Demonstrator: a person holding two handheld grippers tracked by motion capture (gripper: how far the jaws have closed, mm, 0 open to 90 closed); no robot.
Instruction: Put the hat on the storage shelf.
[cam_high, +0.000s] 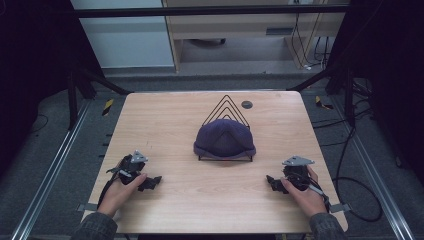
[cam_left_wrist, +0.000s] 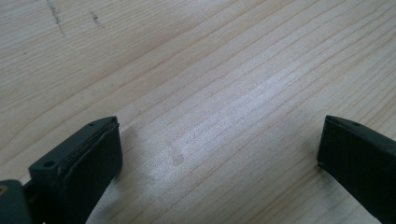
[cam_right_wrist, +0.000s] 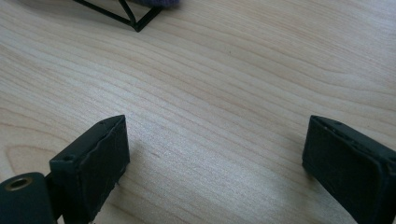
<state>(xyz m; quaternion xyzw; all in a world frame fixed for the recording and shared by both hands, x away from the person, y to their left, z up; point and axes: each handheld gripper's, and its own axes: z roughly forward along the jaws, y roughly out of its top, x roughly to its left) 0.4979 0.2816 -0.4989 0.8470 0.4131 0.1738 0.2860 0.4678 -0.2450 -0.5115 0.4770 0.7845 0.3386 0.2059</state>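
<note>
A pale, square wooden table (cam_high: 220, 195) is taking up the middle of the high view, its grain running under both pairs of black jaws in the gripper views. Near the middle of its far half, a dark purple knitted beanie hat (cam_high: 224, 139) is sitting draped over a black wire rack of nested triangular loops (cam_high: 226, 107), whose peaks are rising behind the hat and whose base bars are showing along the hat's front edge. The left gripper (cam_high: 150, 183), a black two-jaw tool with a grey three-cornered plate on top, is resting low at the near left of the table, well apart from the hat, with the person's left hand (cam_high: 120, 192) wrapping around it. Its jaws are standing wide apart in the left gripper view, with bare wood between them. The right gripper (cam_high: 273, 184) is lying at the near right in the person's right hand (cam_high: 305, 192), and its jaws are likewise gaping wide, holding nothing; a corner of the wire rack is peeking in at the top of the right gripper view. A small dark round disc (cam_high: 246, 104) is sitting near the table's far edge, just right of the rack.
</note>
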